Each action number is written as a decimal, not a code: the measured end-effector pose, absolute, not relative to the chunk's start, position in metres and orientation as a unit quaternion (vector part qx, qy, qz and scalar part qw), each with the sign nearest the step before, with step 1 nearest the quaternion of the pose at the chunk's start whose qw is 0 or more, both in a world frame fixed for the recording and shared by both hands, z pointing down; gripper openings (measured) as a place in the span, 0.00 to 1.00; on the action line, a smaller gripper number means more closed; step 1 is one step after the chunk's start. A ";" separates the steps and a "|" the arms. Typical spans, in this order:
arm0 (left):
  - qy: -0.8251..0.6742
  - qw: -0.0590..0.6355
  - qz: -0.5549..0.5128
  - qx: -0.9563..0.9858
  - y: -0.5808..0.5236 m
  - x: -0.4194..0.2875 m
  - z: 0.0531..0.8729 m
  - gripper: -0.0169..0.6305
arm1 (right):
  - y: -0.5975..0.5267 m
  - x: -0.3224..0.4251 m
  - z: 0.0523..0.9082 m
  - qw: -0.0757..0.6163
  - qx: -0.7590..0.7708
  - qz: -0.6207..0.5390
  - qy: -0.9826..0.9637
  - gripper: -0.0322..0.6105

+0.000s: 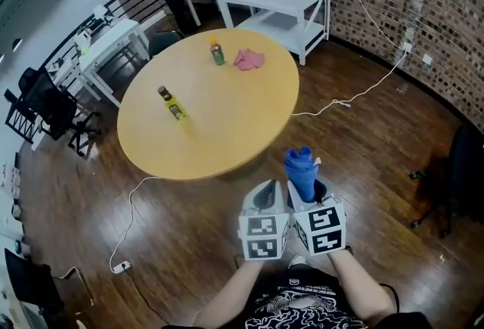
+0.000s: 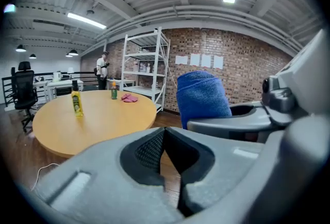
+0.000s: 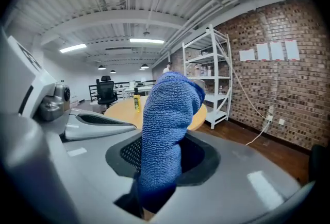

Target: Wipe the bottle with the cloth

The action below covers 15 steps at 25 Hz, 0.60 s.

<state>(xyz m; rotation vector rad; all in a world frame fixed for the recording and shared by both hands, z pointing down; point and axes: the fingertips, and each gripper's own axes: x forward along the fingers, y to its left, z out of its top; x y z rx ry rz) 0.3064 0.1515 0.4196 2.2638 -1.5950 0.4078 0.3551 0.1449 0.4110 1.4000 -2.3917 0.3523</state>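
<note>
Right gripper (image 1: 308, 197) is pinching the blue cloth (image 1: 300, 169): jaws clamped on its lower end, the rest stands up loose above them. Left gripper (image 1: 266, 197) is pressed together with nothing in it, just beside the right one. Both are out over the floor, well short of the round table (image 1: 227, 131).

On the table: yellow bottle (image 1: 173, 105) upright near the left side, green bottle (image 1: 217, 54) upright at the far edge, pink cloth (image 1: 249, 59) just beside the green one. Task says "the bottle" and there are two candidates. My guess is the yellow since it's nearer, but I can't confirm.

Wiping not started; this reads as the approach.

Risks from here:
- Bottles are free-standing and narrow. One-sided wipe pressure will likely tip or skid one. Left gripper should open and hold the body first.
- Cloth is held by one end only. Drag against the bottle could pull it out of the jaws, or the floppy top folds away and bare jaw hits the bottle.
- Wrong bottle gets wiped.
- Floor cable (image 1: 130, 215) runs out from under the table's near-left: snag hazard on the way in.
</note>
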 end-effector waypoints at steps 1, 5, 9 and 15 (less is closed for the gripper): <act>-0.574 0.173 0.141 0.788 0.152 0.296 0.419 0.03 | 0.144 0.344 0.411 0.175 0.479 0.122 -0.851 0.26; -0.623 0.182 0.131 0.750 0.151 0.253 0.429 0.03 | 0.138 0.299 0.422 0.181 0.421 0.116 -0.881 0.26; -0.663 0.191 0.126 0.713 0.160 0.208 0.432 0.03 | 0.141 0.254 0.424 0.183 0.372 0.110 -0.903 0.26; -0.701 0.205 0.118 0.672 0.171 0.165 0.438 0.03 | 0.145 0.216 0.430 0.191 0.325 0.106 -0.920 0.26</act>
